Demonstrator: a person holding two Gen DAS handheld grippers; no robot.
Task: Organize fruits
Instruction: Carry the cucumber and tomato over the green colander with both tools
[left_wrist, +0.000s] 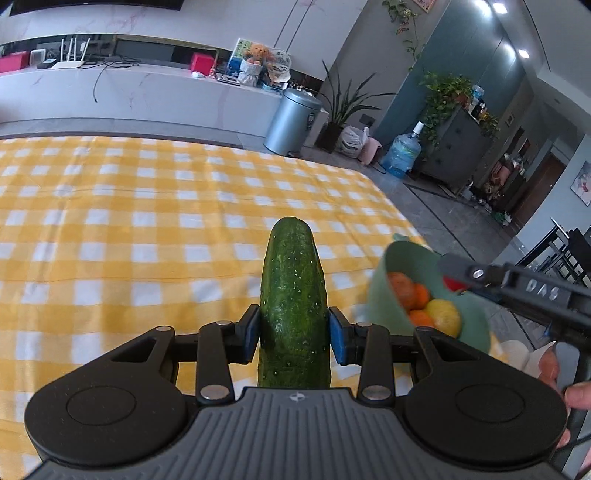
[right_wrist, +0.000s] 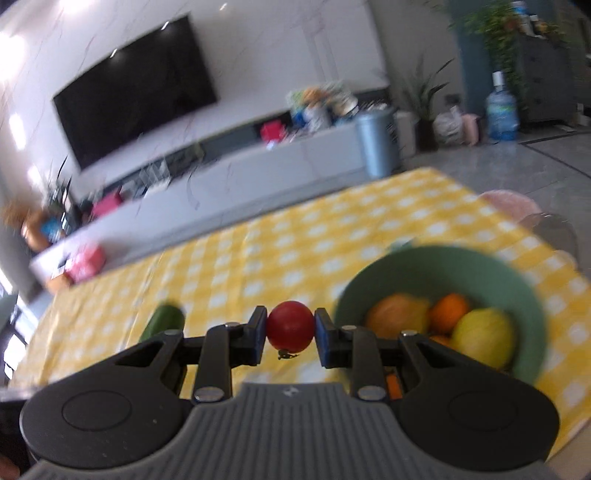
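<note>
My left gripper (left_wrist: 293, 332) is shut on a green cucumber (left_wrist: 293, 295) that points forward above the yellow checked tablecloth (left_wrist: 147, 221). My right gripper (right_wrist: 290, 334) is shut on a red tomato (right_wrist: 290, 325), held just left of a green bowl (right_wrist: 517, 291). The bowl holds oranges (right_wrist: 448, 312) and a yellow lemon (right_wrist: 482, 338). The bowl also shows in the left wrist view (left_wrist: 380, 291), at the right, with the right gripper's body (left_wrist: 517, 286) above it. The cucumber's tip shows in the right wrist view (right_wrist: 164, 321), at the left.
The table's far and right edges drop to a grey floor. A metal bin (left_wrist: 290, 122), plants (left_wrist: 343, 107) and a water jug (left_wrist: 400, 151) stand beyond. A TV (right_wrist: 133, 88) hangs over a long cabinet. A pink stool (right_wrist: 511, 203) sits beside the table's right corner.
</note>
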